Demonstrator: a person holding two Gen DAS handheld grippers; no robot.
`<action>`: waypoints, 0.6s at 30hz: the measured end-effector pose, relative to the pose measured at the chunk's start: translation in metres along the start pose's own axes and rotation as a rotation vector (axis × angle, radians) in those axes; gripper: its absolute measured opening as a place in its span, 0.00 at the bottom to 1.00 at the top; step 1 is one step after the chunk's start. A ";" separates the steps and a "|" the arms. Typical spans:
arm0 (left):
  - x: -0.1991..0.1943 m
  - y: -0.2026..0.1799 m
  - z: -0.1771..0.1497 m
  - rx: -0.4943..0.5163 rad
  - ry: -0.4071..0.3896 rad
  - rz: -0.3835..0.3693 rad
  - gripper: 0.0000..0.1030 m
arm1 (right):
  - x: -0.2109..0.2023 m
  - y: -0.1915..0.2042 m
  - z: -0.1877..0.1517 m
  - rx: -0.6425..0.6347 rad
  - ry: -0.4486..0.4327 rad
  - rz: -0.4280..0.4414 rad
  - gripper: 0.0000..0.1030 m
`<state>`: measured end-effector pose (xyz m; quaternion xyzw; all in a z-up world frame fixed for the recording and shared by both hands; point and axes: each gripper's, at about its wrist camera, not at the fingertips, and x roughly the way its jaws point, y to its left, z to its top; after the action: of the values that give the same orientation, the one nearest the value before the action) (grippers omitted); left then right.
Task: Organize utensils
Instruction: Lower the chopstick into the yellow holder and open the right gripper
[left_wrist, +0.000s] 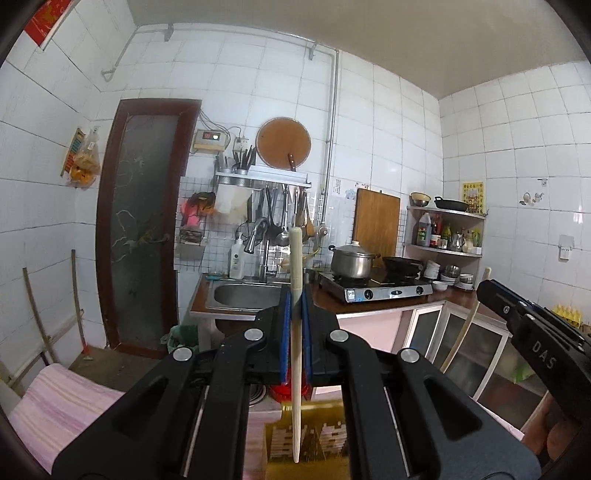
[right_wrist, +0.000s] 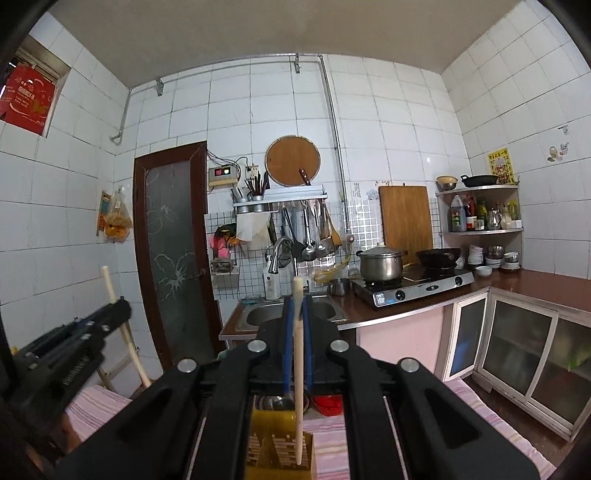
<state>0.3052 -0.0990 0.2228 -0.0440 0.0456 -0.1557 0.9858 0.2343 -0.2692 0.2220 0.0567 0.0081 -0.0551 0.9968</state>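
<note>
My left gripper (left_wrist: 295, 297) is shut on a pale wooden chopstick (left_wrist: 295, 258) that stands upright between the blue pads. Its thin end hangs over a golden slotted utensil holder (left_wrist: 310, 439) below. My right gripper (right_wrist: 297, 308) is likewise shut on a second upright chopstick (right_wrist: 298, 406), whose tip hangs just above the same holder (right_wrist: 273, 446). Each gripper also shows in the other's view: the right gripper (left_wrist: 496, 297) at the right edge with its stick (left_wrist: 463, 328), and the left gripper (right_wrist: 116, 310) at the left with its stick (right_wrist: 123, 328).
The holder stands on a pink striped cloth (right_wrist: 332, 450). Behind it are red and metal bowls (right_wrist: 327, 400). Farther off are a steel sink (left_wrist: 243, 295), a gas stove with a pot (left_wrist: 351, 262), a wall rack of hanging ladles (right_wrist: 306, 236) and glass-fronted cabinets (right_wrist: 517, 350).
</note>
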 end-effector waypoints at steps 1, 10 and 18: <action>0.011 0.001 -0.003 -0.002 0.005 0.002 0.04 | 0.011 0.000 -0.001 0.002 0.009 0.001 0.05; 0.091 0.014 -0.068 -0.031 0.121 -0.007 0.04 | 0.082 -0.008 -0.063 0.006 0.160 -0.007 0.05; 0.111 0.024 -0.092 -0.052 0.225 0.031 0.05 | 0.099 -0.011 -0.099 -0.012 0.290 -0.012 0.06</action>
<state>0.4079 -0.1170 0.1202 -0.0508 0.1605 -0.1430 0.9753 0.3309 -0.2797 0.1206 0.0582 0.1528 -0.0523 0.9852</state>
